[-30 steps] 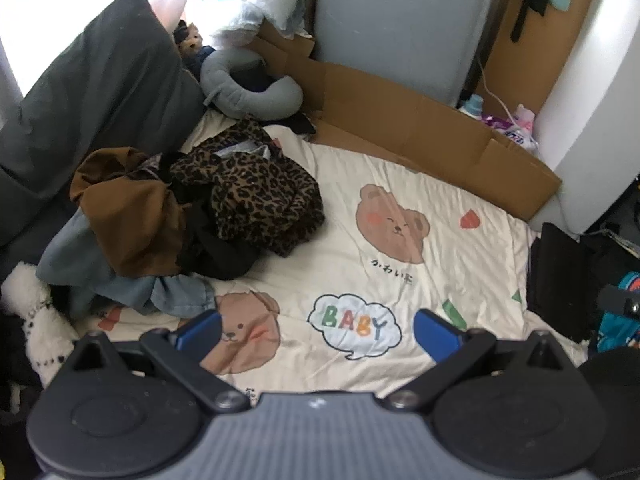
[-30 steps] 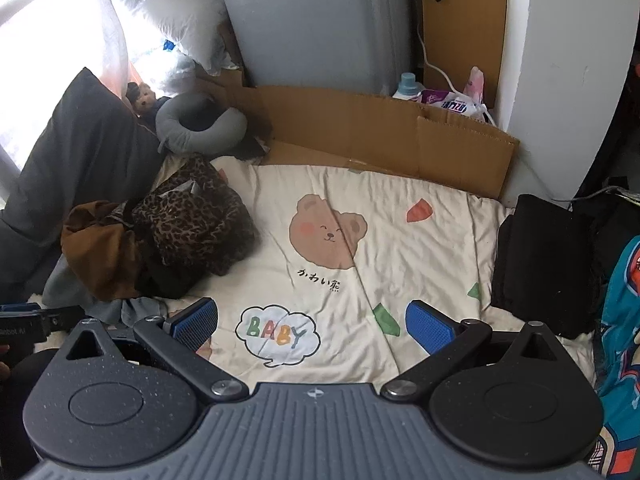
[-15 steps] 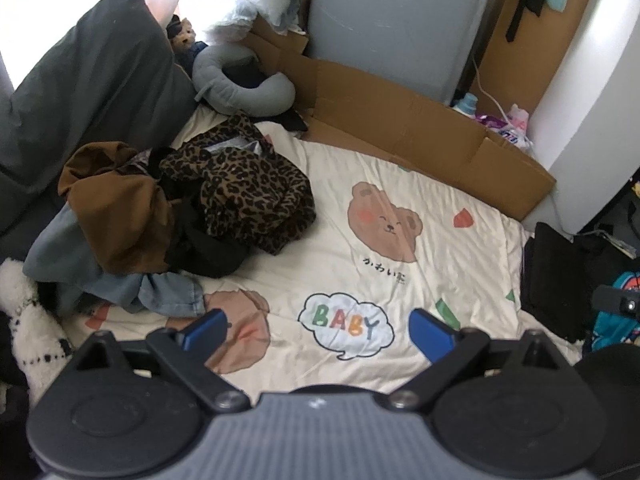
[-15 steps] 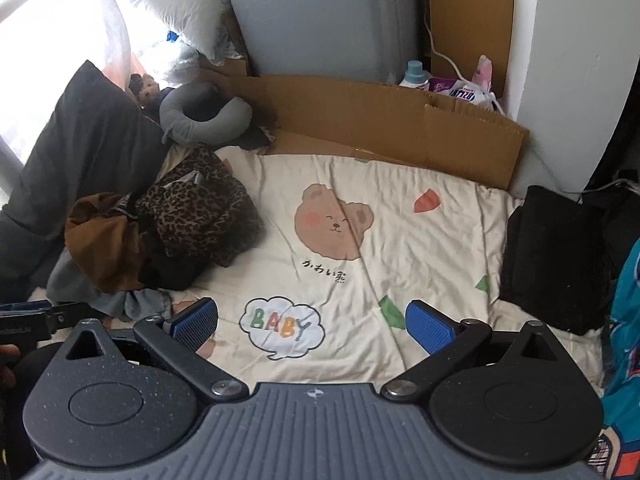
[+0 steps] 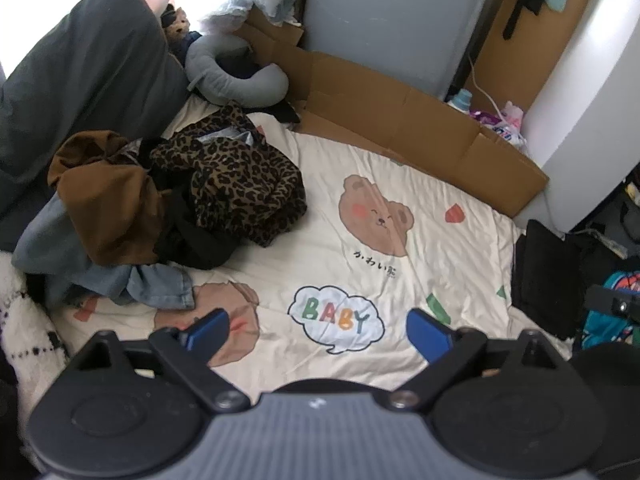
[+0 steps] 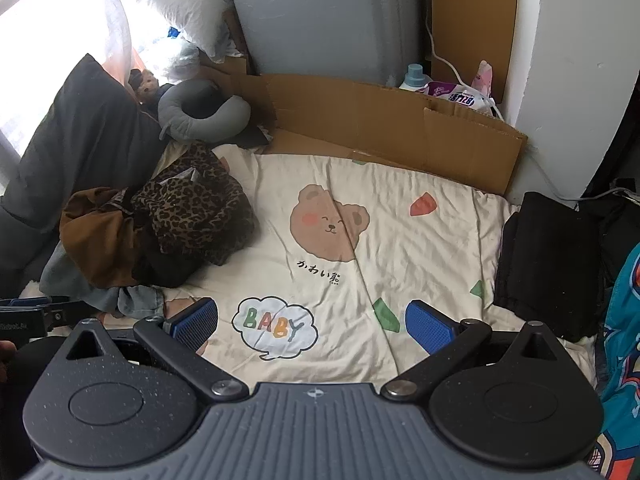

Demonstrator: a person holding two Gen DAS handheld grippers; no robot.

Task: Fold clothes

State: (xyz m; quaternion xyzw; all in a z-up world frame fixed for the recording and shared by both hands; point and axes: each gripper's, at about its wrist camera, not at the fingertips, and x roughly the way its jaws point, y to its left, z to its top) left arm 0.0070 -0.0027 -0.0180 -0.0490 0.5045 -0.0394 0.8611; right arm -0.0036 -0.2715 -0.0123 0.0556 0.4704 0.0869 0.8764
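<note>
- Bedsheet, cream cotton printed with bears [image 5: 420, 184], lies bare under both tongs; the heap of unfolded clothes [image 5: 160, 216] sits on its far-left part, well apart from them.
- Leopard-print garment [image 6: 192, 204] tops the heap, beside a brown one [image 5: 108, 200]; the left gripper [image 5: 318, 330] is nearer.
- Jaws of the left have just been closing slightly, though wide and empty; the right gripper [image 6: 312, 322] is spread and empty too.
- Only the right view shows the teal printed fabric [image 6: 620, 340] clearly, at near right.
</note>
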